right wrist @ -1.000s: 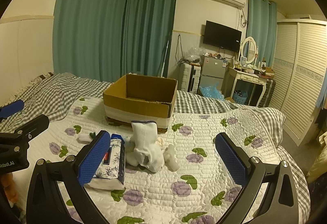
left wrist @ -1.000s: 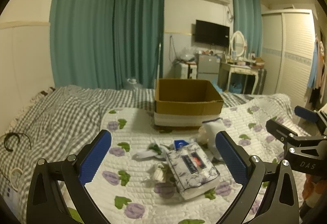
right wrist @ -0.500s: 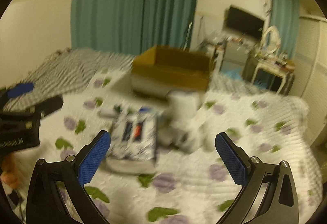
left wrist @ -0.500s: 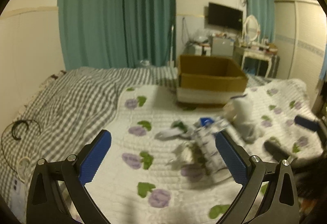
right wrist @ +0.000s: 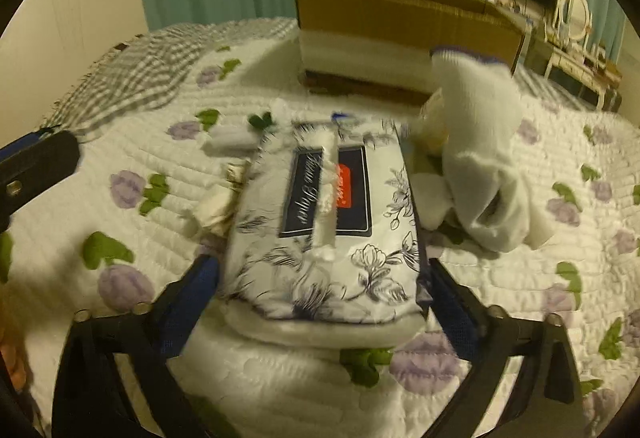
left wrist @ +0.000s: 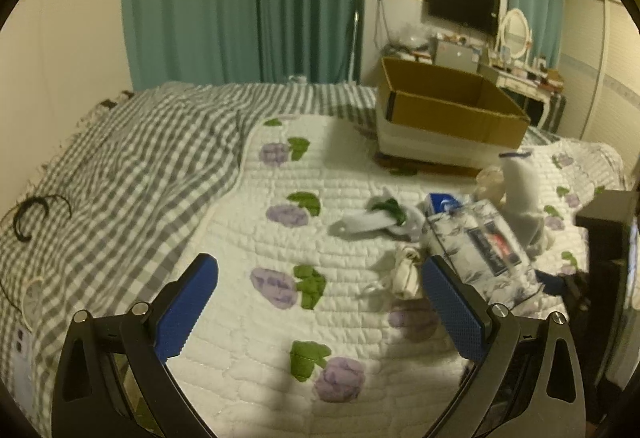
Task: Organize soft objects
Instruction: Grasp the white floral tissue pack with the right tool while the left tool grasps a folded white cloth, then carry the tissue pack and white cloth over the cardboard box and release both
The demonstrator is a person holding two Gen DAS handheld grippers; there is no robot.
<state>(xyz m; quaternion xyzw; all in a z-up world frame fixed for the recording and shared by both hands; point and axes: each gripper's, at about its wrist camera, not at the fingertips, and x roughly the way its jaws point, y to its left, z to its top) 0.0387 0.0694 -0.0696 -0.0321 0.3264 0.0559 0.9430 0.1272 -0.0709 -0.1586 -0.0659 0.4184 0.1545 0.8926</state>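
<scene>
My right gripper [right wrist: 320,278] is spread wide, jaws flanking the near end of the tissue pack [right wrist: 324,222] without pinching it; the pack lies on the quilt [right wrist: 500,286], long axis pointing toward the box [right wrist: 400,14]. My left gripper [left wrist: 320,306], also spread and empty, sits off to the pack's left, so I judge the right has the grab.

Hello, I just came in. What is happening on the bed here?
A person with a gripper in each hand is tidying soft things on the quilt. The right gripper is open around the near end of a flowered tissue pack, one finger on each side. The left gripper is open and holds nothing. A white glove lies beside the pack, and an open cardboard box stands behind.
</scene>
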